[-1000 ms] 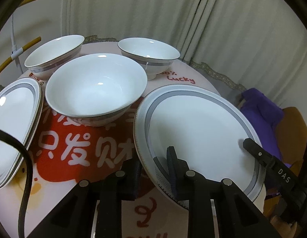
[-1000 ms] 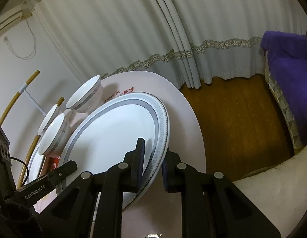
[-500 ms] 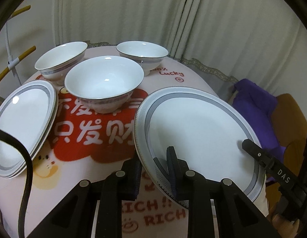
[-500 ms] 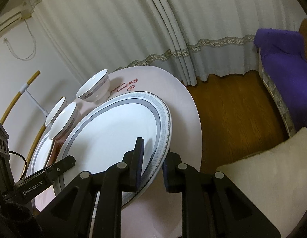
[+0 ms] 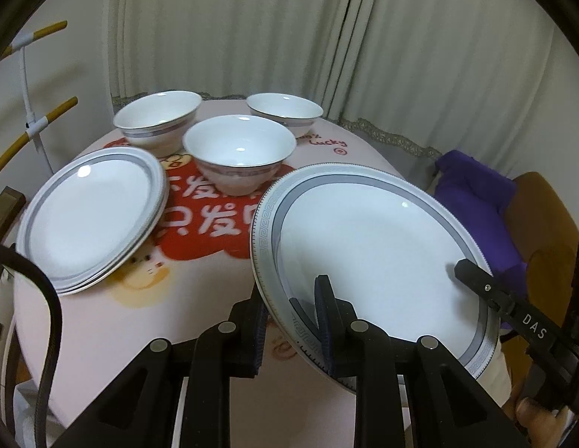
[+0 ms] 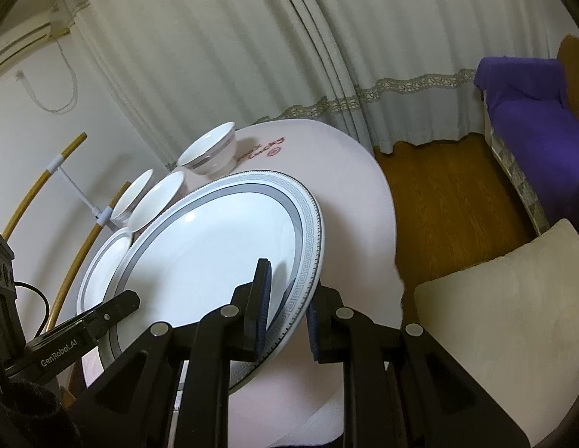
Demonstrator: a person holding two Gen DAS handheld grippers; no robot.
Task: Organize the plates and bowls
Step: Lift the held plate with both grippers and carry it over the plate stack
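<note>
The plate has lifted and drawn back from the bowls. Both grippers pinch its rim; next, lower it onto the stack.

Right hand-held gripper clamps the large plate's rim above the table.

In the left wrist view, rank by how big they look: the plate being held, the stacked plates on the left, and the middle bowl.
1. Held plate, though nearness exaggerates it.
2. Stacked plates.
3. Middle bowl.
</note>
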